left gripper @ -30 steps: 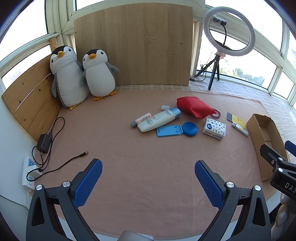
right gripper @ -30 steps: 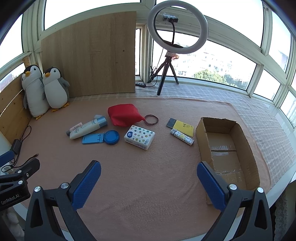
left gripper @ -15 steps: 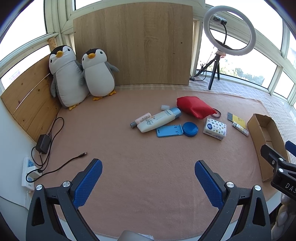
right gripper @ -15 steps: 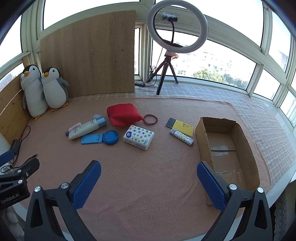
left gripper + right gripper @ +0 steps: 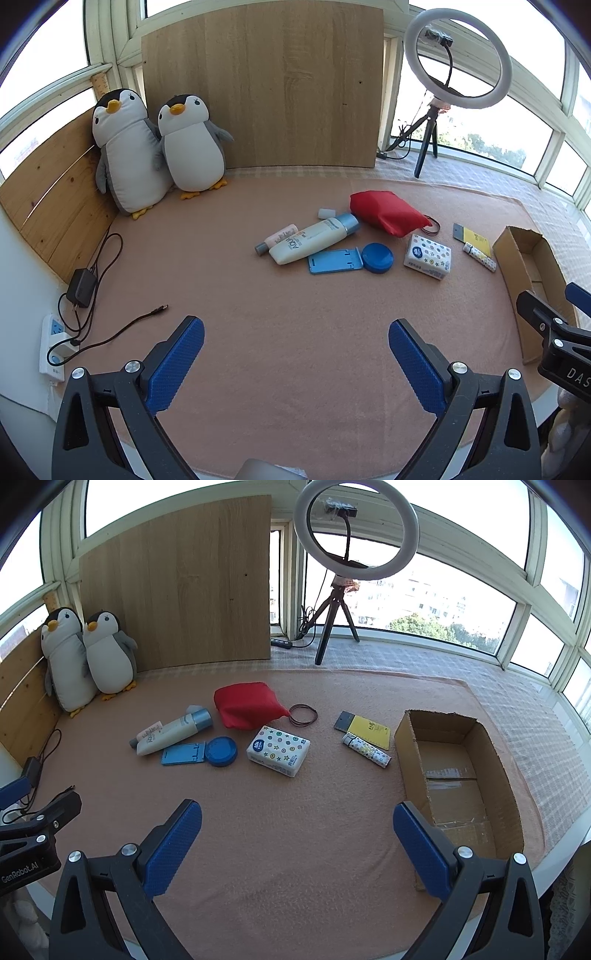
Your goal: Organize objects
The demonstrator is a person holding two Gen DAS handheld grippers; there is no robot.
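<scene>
We hold the left gripper (image 5: 295,354) and the right gripper (image 5: 297,836) above the near part of the desk (image 5: 295,812), jaws spread wide on both and nothing between them. Ahead lie the things to sort: a white lotion tube (image 5: 171,733) beside a smaller tube (image 5: 146,734), a blue phone stand (image 5: 183,755) touching a round blue lid (image 5: 221,751), a red pouch (image 5: 247,704), a starred tissue pack (image 5: 279,750), hair ties (image 5: 303,714), a yellow notepad (image 5: 365,729) and a patterned lighter (image 5: 365,750). The cardboard box (image 5: 410,738) stands open at the right.
</scene>
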